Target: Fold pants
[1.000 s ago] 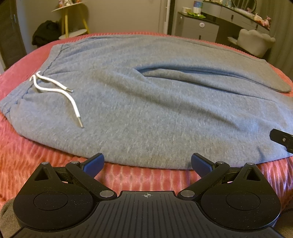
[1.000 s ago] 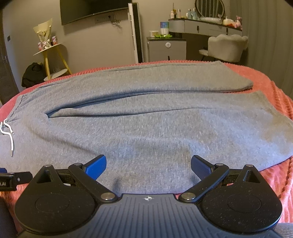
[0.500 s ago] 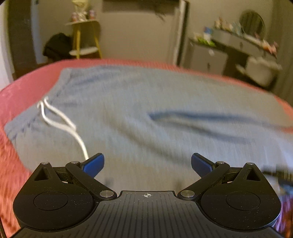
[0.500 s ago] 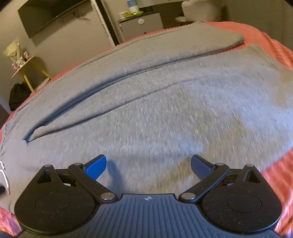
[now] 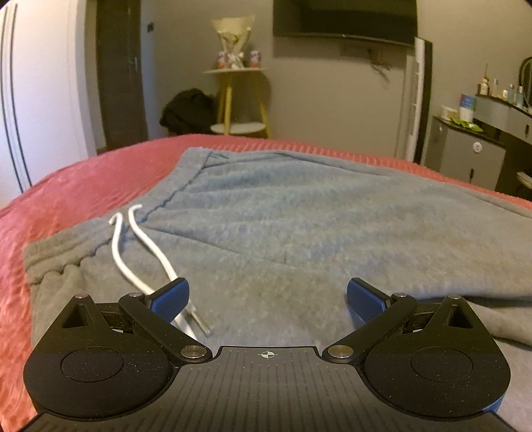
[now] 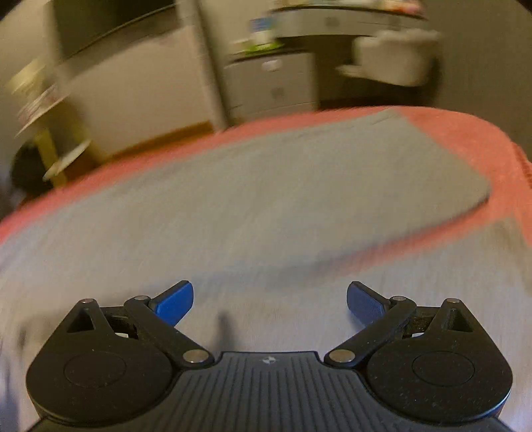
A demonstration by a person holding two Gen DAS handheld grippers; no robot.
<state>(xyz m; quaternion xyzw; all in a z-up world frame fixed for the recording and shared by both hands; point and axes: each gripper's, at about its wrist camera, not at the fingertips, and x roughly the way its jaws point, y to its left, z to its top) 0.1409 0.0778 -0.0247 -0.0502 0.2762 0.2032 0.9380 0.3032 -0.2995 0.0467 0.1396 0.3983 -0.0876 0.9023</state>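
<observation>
Grey sweatpants (image 5: 282,226) lie flat on a red bedspread (image 5: 73,186). Their waistband is at the left in the left wrist view, with a white drawstring (image 5: 143,252) trailing toward me. My left gripper (image 5: 267,295) hovers low over the waist area, open, its left blue pad (image 5: 169,297) just above the drawstring's ends. The right wrist view is blurred by motion. There my right gripper (image 6: 269,300) stands open over the leg part of the pants (image 6: 232,216), and the far leg's hem (image 6: 465,186) lies at the right.
The bedspread's edge (image 6: 498,156) curves round at the right. Beyond the bed stand a yellow-legged side table (image 5: 239,99), a dark bag (image 5: 188,113) on the floor, a grey cabinet (image 5: 465,159) and a wall-mounted TV (image 5: 344,16).
Both grippers have moved forward and lower over the pants. The left one has swung left toward the waistband and drawstring; the right one has swung right toward the leg hems. Both stay open.
</observation>
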